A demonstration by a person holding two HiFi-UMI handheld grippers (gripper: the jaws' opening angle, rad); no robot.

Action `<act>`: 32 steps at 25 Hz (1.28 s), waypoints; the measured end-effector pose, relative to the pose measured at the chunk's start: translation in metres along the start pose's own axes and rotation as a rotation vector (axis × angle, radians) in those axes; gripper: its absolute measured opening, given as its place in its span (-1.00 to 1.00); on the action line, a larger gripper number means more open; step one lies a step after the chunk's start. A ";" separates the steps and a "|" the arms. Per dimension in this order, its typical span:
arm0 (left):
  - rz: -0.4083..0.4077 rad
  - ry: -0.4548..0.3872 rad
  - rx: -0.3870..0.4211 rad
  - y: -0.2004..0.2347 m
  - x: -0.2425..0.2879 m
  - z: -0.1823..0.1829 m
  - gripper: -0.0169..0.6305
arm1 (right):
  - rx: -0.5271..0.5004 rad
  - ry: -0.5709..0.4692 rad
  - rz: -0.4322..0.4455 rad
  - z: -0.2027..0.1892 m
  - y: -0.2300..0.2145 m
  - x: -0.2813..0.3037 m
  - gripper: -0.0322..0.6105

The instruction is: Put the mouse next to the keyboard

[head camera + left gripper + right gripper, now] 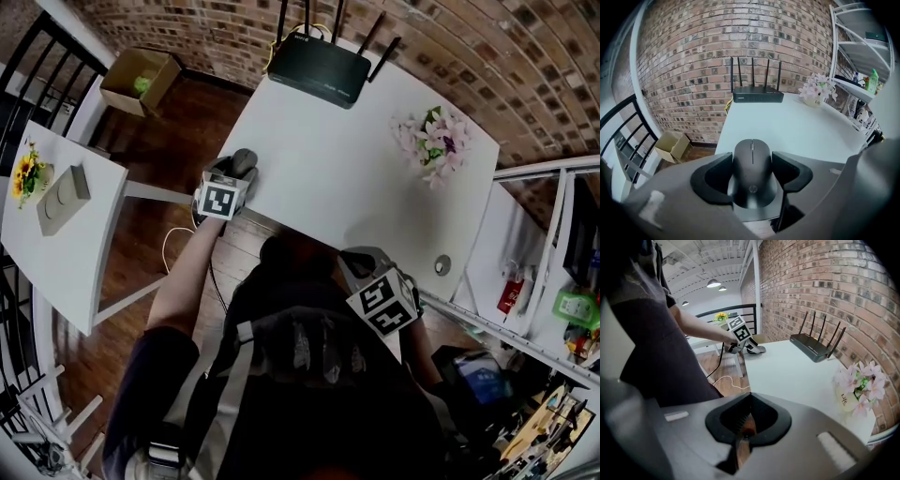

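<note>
Left tool (234, 178) is clamped on the matte black wireless mouse (753, 173), right at the near left edge of the white surface (347, 178). Right tool (743, 427) is pinched closed with nothing in it. So the grab's done, the placing isn't, and I can't spot a keyboard anywhere. Open cardboard box (161, 67) on the floor, far left, has something green (142, 84) inside. Small white pot (846, 400) holds pink flowers (862, 378).
</note>
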State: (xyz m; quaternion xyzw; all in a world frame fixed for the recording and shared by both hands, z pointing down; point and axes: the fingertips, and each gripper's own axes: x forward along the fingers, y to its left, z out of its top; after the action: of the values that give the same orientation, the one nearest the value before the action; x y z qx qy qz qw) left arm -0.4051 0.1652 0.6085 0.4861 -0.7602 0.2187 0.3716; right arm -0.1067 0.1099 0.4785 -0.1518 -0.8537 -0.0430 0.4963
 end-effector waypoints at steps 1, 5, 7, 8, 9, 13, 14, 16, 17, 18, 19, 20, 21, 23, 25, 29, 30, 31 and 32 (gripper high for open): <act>-0.001 -0.003 0.002 0.002 0.000 0.001 -0.10 | 0.001 0.001 -0.001 0.001 0.001 0.000 -0.88; -0.004 0.008 0.016 0.007 -0.001 -0.001 -0.10 | 0.008 0.008 -0.010 0.002 0.003 0.001 -0.88; -0.010 -0.003 0.013 0.007 0.000 0.000 -0.10 | 0.014 0.011 -0.012 0.003 0.004 0.002 -0.88; -0.013 -0.011 0.011 0.007 0.001 0.000 -0.10 | 0.018 0.014 -0.014 0.003 0.004 0.002 -0.88; -0.009 -0.014 0.013 0.008 0.000 0.001 -0.10 | 0.020 0.016 -0.016 0.003 0.005 0.002 -0.88; 0.024 -0.038 0.016 0.018 -0.003 0.005 -0.10 | 0.030 0.029 -0.029 0.006 0.008 0.003 -0.88; 0.022 -0.038 0.013 0.023 -0.004 0.004 -0.09 | 0.035 0.030 -0.029 0.008 0.011 0.004 -0.88; 0.011 -0.027 0.007 0.030 -0.006 0.002 -0.09 | 0.047 0.028 -0.025 0.011 0.015 0.007 -0.88; 0.010 -0.022 0.005 0.032 -0.007 0.003 -0.09 | 0.049 0.026 -0.022 0.013 0.015 0.007 -0.88; 0.012 -0.021 0.003 0.033 -0.008 0.005 -0.09 | 0.046 0.023 -0.021 0.014 0.013 0.008 -0.88; 0.015 -0.024 -0.001 0.033 -0.009 0.007 -0.09 | 0.042 0.020 -0.020 0.015 0.011 0.008 -0.88; 0.015 -0.029 -0.006 0.032 -0.010 0.008 -0.09 | 0.038 0.017 -0.019 0.015 0.009 0.009 -0.88; 0.013 -0.035 -0.012 0.031 -0.011 0.009 -0.09 | 0.035 0.015 -0.020 0.014 0.008 0.009 -0.88; 0.006 -0.041 -0.019 0.027 -0.011 0.010 -0.09 | 0.038 0.015 -0.024 0.011 0.008 0.009 -0.88; 0.002 -0.037 -0.021 0.026 -0.009 0.010 -0.10 | 0.047 0.014 -0.030 0.009 0.008 0.008 -0.88; -0.003 -0.041 -0.015 0.025 -0.009 0.011 -0.10 | 0.071 0.009 -0.041 0.004 0.008 0.005 -0.88; -0.004 -0.041 -0.011 0.024 -0.009 0.012 -0.10 | 0.077 0.007 -0.043 0.003 0.008 0.004 -0.88; -0.002 -0.040 -0.009 0.025 -0.010 0.012 -0.10 | 0.081 0.006 -0.045 0.002 0.008 0.003 -0.88; 0.002 -0.038 -0.010 0.026 -0.010 0.013 -0.10 | 0.082 0.004 -0.045 0.001 0.008 0.002 -0.88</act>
State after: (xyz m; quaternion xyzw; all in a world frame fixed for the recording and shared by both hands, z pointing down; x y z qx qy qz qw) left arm -0.4307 0.1734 0.5939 0.4874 -0.7687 0.2060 0.3592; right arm -0.1056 0.1181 0.4793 -0.1121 -0.8569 -0.0194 0.5027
